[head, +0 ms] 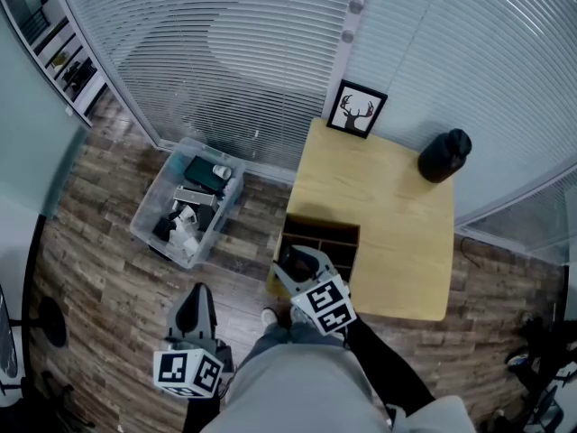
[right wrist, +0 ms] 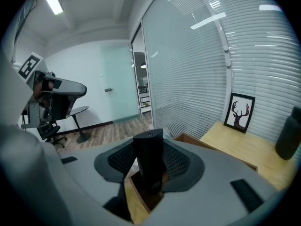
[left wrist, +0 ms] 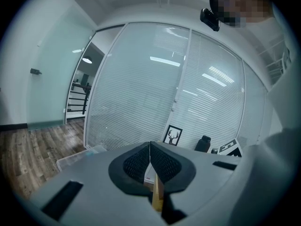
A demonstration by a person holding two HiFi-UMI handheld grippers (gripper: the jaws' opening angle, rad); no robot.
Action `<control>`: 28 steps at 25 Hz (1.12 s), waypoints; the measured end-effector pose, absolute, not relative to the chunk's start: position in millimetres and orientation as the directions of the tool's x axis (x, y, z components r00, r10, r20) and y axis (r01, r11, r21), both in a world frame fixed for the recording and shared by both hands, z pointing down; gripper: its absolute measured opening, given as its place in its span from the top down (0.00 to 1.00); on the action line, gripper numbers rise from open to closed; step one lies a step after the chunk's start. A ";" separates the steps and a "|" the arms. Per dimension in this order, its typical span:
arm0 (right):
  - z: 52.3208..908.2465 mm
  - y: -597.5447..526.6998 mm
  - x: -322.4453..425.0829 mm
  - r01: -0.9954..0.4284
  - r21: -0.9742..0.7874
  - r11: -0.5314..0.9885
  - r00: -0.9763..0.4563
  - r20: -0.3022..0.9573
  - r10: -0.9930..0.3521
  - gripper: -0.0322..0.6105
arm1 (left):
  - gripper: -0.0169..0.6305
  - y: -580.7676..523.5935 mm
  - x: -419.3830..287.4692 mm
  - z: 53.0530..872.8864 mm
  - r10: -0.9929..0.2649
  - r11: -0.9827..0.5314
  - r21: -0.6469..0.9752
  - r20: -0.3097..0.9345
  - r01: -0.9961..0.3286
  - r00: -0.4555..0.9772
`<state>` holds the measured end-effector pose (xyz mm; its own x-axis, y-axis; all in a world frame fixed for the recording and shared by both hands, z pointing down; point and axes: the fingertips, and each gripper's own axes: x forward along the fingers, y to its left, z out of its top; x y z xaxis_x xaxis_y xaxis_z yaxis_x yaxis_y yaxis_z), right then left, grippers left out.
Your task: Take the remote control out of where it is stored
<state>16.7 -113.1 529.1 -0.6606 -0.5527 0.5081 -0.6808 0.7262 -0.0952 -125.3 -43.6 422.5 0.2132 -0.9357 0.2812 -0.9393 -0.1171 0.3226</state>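
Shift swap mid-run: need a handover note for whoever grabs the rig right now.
Right gripper: jaws shut on the black remote control, held upright over the open wooden compartment at the table's front corner.
Left gripper: jaws together, empty, held over the floor away from the table.
Done: remote gripped.
Unclear: whether its lower end is clear of the compartment.
Left: probably just lift it fully clear.

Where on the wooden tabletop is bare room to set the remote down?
The tabletop's middle and near edge, between the deer picture, the black container and the open drawer, lie bare. The clear bin on the floor is crowded.
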 end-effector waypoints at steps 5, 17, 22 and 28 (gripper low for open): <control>528.9 -112.1 16.6 -0.680 -0.097 0.727 -0.662 0.507 -0.552 0.68 | 0.96 -43.0 -126.3 422.9 -0.936 -0.118 0.318 0.282 -0.941 0.212; 521.0 -110.1 16.8 -0.679 -0.099 0.727 -0.667 0.497 -0.555 0.68 | 0.96 -38.2 -125.2 416.7 -0.938 -0.122 0.316 0.274 -0.941 0.213; 522.2 -112.6 17.9 -0.679 -0.104 0.726 -0.669 0.495 -0.555 0.68 | 0.96 -40.0 -126.1 416.8 -0.940 -0.117 0.313 0.272 -0.943 0.207; 519.7 -112.9 18.4 -0.683 -0.106 0.723 -0.667 0.493 -0.558 0.68 | 0.96 -39.8 -126.9 414.7 -0.941 -0.118 0.310 0.269 -0.944 0.206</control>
